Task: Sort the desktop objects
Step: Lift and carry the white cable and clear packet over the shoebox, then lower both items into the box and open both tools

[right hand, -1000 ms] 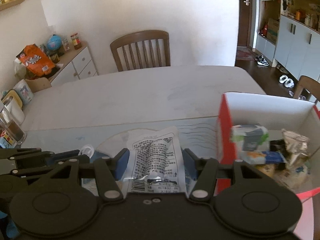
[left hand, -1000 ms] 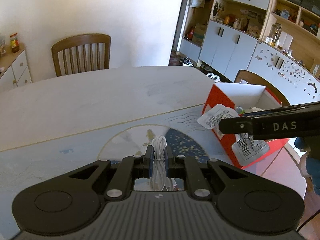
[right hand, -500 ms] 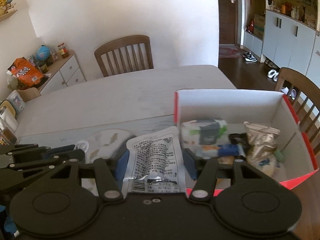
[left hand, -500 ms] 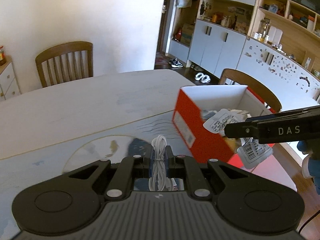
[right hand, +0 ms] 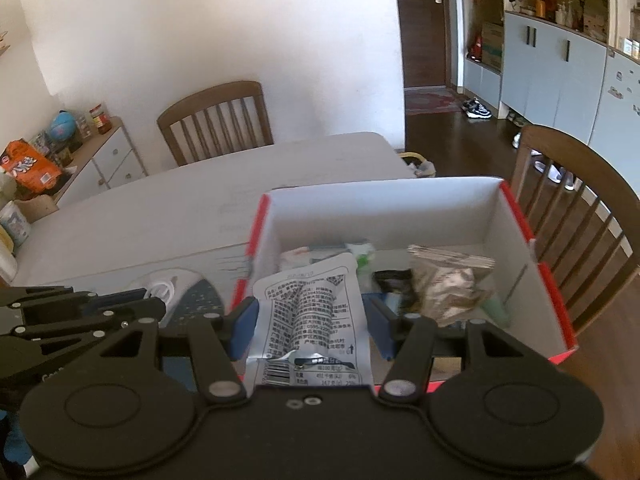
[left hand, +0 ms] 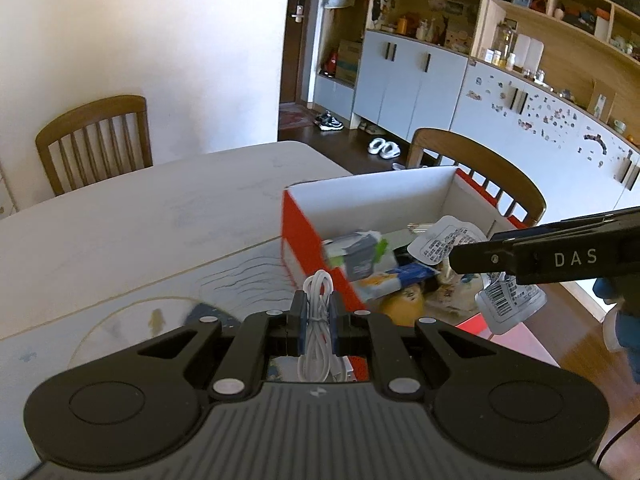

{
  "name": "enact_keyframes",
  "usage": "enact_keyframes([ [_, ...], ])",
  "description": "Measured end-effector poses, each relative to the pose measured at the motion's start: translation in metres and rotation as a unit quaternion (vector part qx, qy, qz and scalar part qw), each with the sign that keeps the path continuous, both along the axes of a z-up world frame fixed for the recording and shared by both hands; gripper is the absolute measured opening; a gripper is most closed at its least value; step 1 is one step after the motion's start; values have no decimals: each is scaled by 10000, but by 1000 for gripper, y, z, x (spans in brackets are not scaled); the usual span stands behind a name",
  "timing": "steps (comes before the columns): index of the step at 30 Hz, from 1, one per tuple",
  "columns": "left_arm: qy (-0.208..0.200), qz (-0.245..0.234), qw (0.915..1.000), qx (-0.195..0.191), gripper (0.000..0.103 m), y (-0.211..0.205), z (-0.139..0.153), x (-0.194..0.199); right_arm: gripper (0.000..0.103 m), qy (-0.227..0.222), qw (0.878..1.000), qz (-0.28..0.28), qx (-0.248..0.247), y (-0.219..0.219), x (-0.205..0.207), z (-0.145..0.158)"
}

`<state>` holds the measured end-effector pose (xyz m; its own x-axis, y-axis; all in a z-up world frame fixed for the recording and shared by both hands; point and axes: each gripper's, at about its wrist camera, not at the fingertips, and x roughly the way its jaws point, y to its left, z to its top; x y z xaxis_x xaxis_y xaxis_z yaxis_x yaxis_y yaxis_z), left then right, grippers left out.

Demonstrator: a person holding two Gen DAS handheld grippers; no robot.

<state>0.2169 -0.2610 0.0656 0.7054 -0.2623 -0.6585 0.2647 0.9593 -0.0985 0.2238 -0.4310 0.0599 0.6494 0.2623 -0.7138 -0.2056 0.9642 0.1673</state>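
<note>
We have the left gripper (left hand: 318, 318) with its jaws clamped tight on a bundled white cable (left hand: 318, 312), the loops standing up between the blue pads. It sits above the near left corner of the red-and-white box (left hand: 304, 236), right where the box's red outer wall meets the patterned mat (left hand: 224, 288) on the tabletop (left hand: 140, 208).

Over on our right, the right gripper (right hand: 310, 322) has its jaws clamped on a silver printed sachet (right hand: 312, 308), pads pressing its two side edges, the packet upright with its barcode end down toward the camera. From the left wrist view we see that gripper's long black finger with the lettering DAS (left hand: 576, 258) reaching in from the right side, the sachet poking out above and below it over the box.

The sachet hangs over the open box, above its near left part. Inside the box (right hand: 516, 220) we can make out a crinkled silver-brown snack bag (right hand: 448, 280) toward the right, a white-and-green carton (left hand: 354, 250) at the left, a blue-and-yellow packet (left hand: 394, 278) beside it, and something round and yellow (left hand: 402, 306) at the near wall; the rest is too blurred to name.

Wooden chairs stand behind the tabletop (right hand: 216, 120) and just beside the box's far right side (right hand: 576, 200).
</note>
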Motion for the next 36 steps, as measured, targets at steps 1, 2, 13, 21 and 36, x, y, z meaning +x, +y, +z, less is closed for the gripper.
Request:
enact_keyframes([
  [1,-3,-17,10000,11,10,-4,0,1,58,-7,10000,-18,1,-5,1,0],
  [2,-7,-31,10000,22,10,-9,1,3,58,-14,10000,-37,-5,-10,1,0],
  [13,-60,-275,9995,132,10,-58,7,25,58,-99,9998,-183,-21,-54,13,3],
  [21,-26,-389,9991,190,10,-85,4,53,58,-238,9992,-187,-255,-75,33,2],
  [36,324,-509,9972,447,10,-110,-23,103,58,-79,9989,-164,-426,-84,64,-26],
])
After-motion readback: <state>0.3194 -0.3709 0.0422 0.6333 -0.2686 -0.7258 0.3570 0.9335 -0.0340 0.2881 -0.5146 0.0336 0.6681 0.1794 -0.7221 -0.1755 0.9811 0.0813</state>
